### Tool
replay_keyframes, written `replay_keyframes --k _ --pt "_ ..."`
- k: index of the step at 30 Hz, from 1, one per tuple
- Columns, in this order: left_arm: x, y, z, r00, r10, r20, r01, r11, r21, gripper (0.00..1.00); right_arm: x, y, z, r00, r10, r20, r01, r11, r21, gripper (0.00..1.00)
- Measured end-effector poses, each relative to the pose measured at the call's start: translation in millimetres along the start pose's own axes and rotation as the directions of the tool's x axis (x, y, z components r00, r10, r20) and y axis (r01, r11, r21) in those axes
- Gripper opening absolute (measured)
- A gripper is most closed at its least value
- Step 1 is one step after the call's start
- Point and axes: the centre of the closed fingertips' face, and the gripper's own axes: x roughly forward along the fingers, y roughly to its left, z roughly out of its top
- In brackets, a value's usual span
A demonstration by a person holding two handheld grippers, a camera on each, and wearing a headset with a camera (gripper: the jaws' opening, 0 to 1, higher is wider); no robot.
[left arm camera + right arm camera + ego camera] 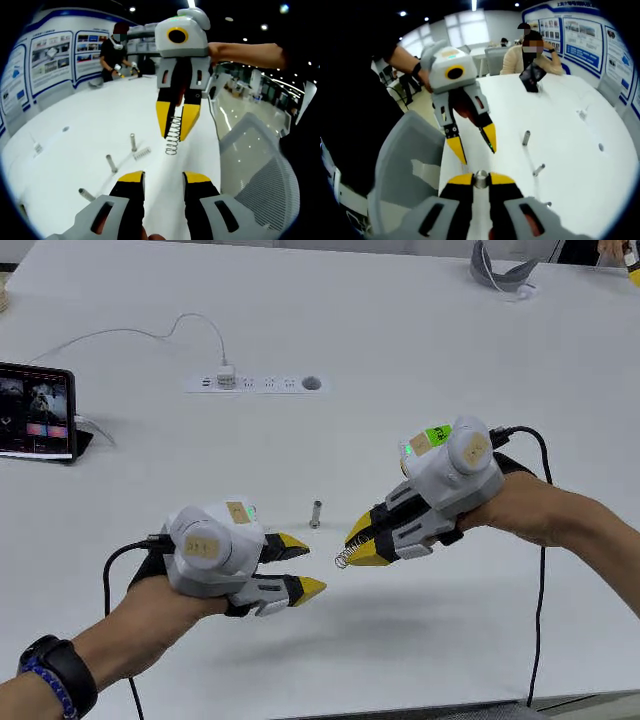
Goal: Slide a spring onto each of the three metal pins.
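Head view, left claw: the left claw (308,563) is sitting at the lower left of the frame, its yellow-tipped jaws standing well apart and gripping nothing.
Head view, right claw: the right claw (360,543) is pointing down-left from the right of the frame, its jaws pinching one end of the spring (345,556), which is sticking out past the tips.
Head view, pin: an upright pin (316,513) is standing on the white table (400,340), just above the gap between the two claws.
Head view, surroundings: a power strip (258,384) is lying at upper centre, and a tablet (35,410) is glowing at the left edge.
Left gripper view, left claw: its own jaws are rising from the bottom with a wide gap between them, holding nothing.
Left gripper view, right claw: it is hanging from top centre, clamping the top of the spring, with the coil dangling below its tips.
Left gripper view, pins: the far pin (133,142), middle pin (111,163) and near pin (85,194) are lining up diagonally at lower left, and a loose spring (142,153) is lying just right of the far pin.
Right gripper view, right claw: its jaws are squeezing the spring at bottom centre, where it is showing end-on as a metal ring.
Right gripper view, left claw: it is facing in from upper left of centre, jaws splayed apart.
Right gripper view, pins: they are trailing down the table right of centre.
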Motion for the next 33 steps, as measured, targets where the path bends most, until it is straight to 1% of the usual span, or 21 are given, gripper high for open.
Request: replay_keyframes --k 2,4,5,6,12,16,19,21,28,33 --pt "-1.5 2.9 -3.3 0.9999 0.01 -0.004 -0.01 1.0 -0.005 0.32 0.5 -3.2 -3.3 0.9999 -0.01 -0.011 0.01 1.0 -0.002 0.13" --pt "-2.9 6.1 -8.5 0.9994 0.026 -0.022 -0.026 1.0 0.002 0.33 0.8 -6.3 -5.7 0.9996 -0.019 -0.022 0.019 1.0 -0.003 0.13" --pt "-3.4 6.8 -9.7 0.9994 0.027 -0.023 -0.028 1.0 -0.002 0.34 1.0 -7.5 -6.6 0.9994 -0.022 -0.026 0.022 1.0 -0.004 0.13" --pt "-5.0 8.6 -11.6 0.9993 0.032 -0.022 -0.032 0.999 -0.018 0.35 1.2 -9.4 -7.8 0.9991 -0.028 -0.032 0.028 1.0 -0.005 0.13" --pt "-12.3 17.9 -22.0 0.997 0.069 -0.035 -0.071 0.996 -0.047 0.41 3.3 -20.7 -15.9 0.9961 -0.054 -0.07 0.053 0.999 -0.009 0.13" --pt "-17.9 24.9 -29.2 0.9937 0.102 -0.047 -0.105 0.992 -0.075 0.46 4.9 -26.0 -20.8 0.9942 -0.062 -0.088 0.061 0.998 -0.011 0.13" --pt "-22.1 27.5 -32.8 0.9919 0.117 -0.049 -0.121 0.988 -0.092 0.48 6.7 -28.7 -25.3 0.9926 -0.059 -0.106 0.059 0.998 -0.007 0.13" --pt "-24.6 29.5 -36.5 0.9904 0.127 -0.055 -0.132 0.986 -0.099 0.5 7.7 -33.1 -27.2 0.9913 -0.069 -0.112 0.068 0.998 -0.014 0.13" --pt "-34.2 37.8 -45.2 0.9845 0.165 -0.059 -0.172 0.976 -0.134 0.55 9.4 -43.6 -26.4 0.9889 -0.09 -0.118 0.089 0.996 -0.014 0.13" --pt "-41.3 42.5 -50.0 0.9796 0.192 -0.059 -0.199 0.966 -0.163 0.59 11.2 -55.9 -27.5 0.9856 -0.11 -0.128 0.109 0.994 -0.018 0.13"
